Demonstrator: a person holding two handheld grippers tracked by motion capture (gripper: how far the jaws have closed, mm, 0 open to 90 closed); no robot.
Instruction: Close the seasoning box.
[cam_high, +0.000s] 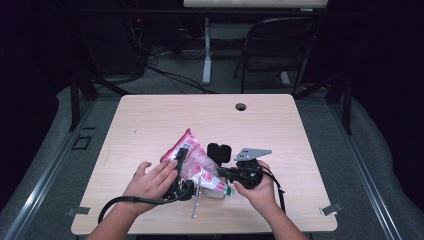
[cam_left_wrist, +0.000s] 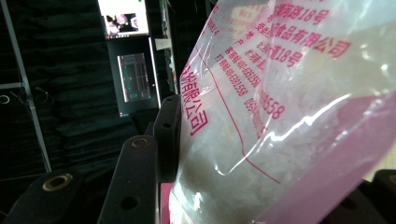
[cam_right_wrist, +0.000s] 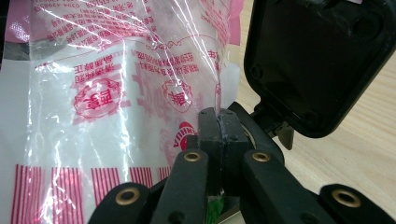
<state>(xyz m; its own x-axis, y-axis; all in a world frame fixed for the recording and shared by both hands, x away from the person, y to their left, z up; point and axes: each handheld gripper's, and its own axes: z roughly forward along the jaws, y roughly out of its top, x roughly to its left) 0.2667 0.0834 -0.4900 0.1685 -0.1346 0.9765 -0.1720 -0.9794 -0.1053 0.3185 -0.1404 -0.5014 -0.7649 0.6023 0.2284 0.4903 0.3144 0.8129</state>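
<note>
Pink-printed plastic bag (cam_high: 197, 165), at lower centre above the worktop (cam_high: 150, 120), is held between left claw (cam_high: 181, 172), half-closed around its body, and right claw (cam_right_wrist: 218, 126), pinched shut on its film; next, probably pulling it open.

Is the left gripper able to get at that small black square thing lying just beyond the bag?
Probably not as things stand. The left gripper has the pink bag between its jaws, and the bag lies between it and the black square piece. The right gripper is nearer.
</note>
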